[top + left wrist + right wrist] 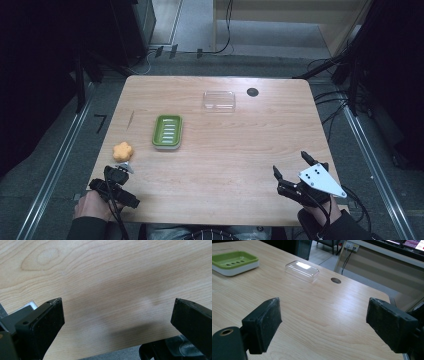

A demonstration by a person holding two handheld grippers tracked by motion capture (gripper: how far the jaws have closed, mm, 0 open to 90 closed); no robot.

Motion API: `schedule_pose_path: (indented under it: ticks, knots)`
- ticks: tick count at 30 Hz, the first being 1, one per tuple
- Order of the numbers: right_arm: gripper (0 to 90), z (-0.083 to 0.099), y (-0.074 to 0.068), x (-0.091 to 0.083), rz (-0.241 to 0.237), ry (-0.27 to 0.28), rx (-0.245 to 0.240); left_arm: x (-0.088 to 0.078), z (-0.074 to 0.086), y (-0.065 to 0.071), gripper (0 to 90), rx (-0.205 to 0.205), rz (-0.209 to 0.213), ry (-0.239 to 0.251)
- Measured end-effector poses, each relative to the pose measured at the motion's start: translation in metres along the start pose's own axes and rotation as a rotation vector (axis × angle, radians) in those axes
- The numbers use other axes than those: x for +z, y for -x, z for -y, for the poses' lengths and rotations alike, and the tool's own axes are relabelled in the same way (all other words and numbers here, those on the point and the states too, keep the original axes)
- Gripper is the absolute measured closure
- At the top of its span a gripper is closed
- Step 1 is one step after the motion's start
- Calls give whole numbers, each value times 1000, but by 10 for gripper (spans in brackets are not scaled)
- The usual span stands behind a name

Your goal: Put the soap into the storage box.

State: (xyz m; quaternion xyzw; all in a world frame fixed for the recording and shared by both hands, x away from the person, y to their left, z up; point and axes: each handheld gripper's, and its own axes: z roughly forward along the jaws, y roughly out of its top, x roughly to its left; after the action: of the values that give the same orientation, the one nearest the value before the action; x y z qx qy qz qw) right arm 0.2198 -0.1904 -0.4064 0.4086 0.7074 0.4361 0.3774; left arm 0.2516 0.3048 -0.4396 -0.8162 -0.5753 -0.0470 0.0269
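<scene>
Orange flower-shaped soap [122, 151] lay near the tabletop's [225, 165] left edge, toward the near left corner, just beyond the left gripper [120, 175] and seemingly apart from it, though the gap was too small to judge surely. That gripper sat at the near left corner in the person's left hand [92, 204]; in the left gripper view its jaws stood wide apart over bare wood, with nothing between them.

Just beside the soap, toward the middle of the tabletop, rested a green soap dish [167, 131] on a white base, its slotted tray empty. A clear plastic lid [219, 100] lay well apart from it near the far edge, dome up in the right gripper view [302, 270], with a round cable hole [252, 92] just to its right.

The right gripper [292, 172], with the grey three-cornered plate on top, hovered by the near right corner. Its jaws too were spread wide and empty, pointed toward the lid and dish [233, 262].
</scene>
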Motion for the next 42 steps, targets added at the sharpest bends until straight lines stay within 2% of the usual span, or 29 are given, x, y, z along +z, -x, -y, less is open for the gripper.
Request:
schedule_pose_path:
  ticks: [8,14,19,23,27,35,38,42]
  knots:
    - [134,1,1,2,-3,-3,1,0,-2,1,0,1,2,3]
    - [134,1,2,3,-5,1,2,-1,-2,1,0,-13,-3,13]
    - [134,-1,1,4,-9,2,4,1,-5,1,0,-17,21,20]
    - [134,-3,-3,4,-19,4,-17,3,-7,-1,0,-33,39,32]
    - [134,-4,-5,7,-23,4,-17,4,-9,-7,0,-49,37,37]
    - [134,-5,-6,9,-33,5,-28,-1,-16,-21,0,-98,27,80]
    - [134,-5,-6,9,-35,2,-29,-2,-20,-31,0,-121,21,89]
    - [134,-5,-6,9,-35,2,-29,-2,-22,-38,0,-139,23,97]
